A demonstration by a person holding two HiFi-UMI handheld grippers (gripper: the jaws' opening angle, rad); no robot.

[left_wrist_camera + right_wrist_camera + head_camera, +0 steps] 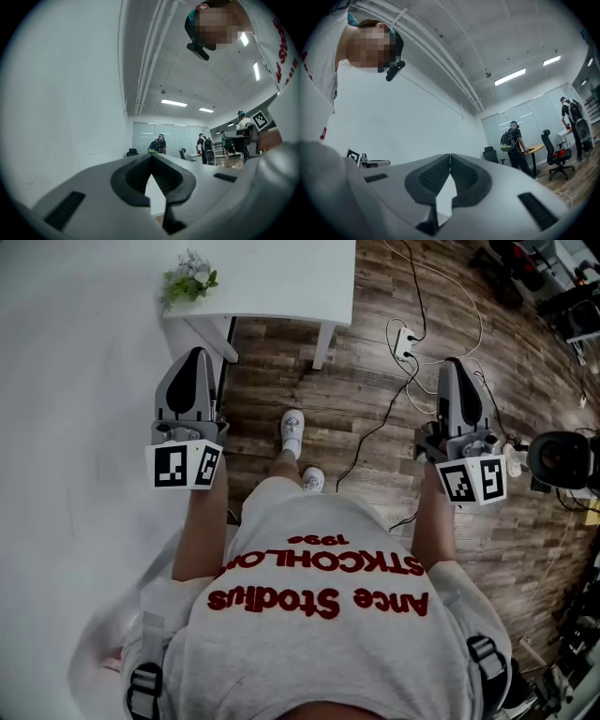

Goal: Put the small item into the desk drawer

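Short of the white desk (281, 277), the left gripper (196, 354) and right gripper (454, 365) both hold their jaws together, empty. Small item and drawer: seen in no view. Advised: close in, locate both, part the jaws before reaching.

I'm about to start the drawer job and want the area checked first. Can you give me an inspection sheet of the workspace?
Surface: white desk, visible part holds only a small plant.
Job's things: nothing seen; no small item, and no drawer can be made out.
Clutter: black camera at the right edge.
Grippers: left gripper and right gripper both shut, empty.
Cables: cables run across the wood floor to a power strip.
Surroundings: white wall; people and an office chair behind.
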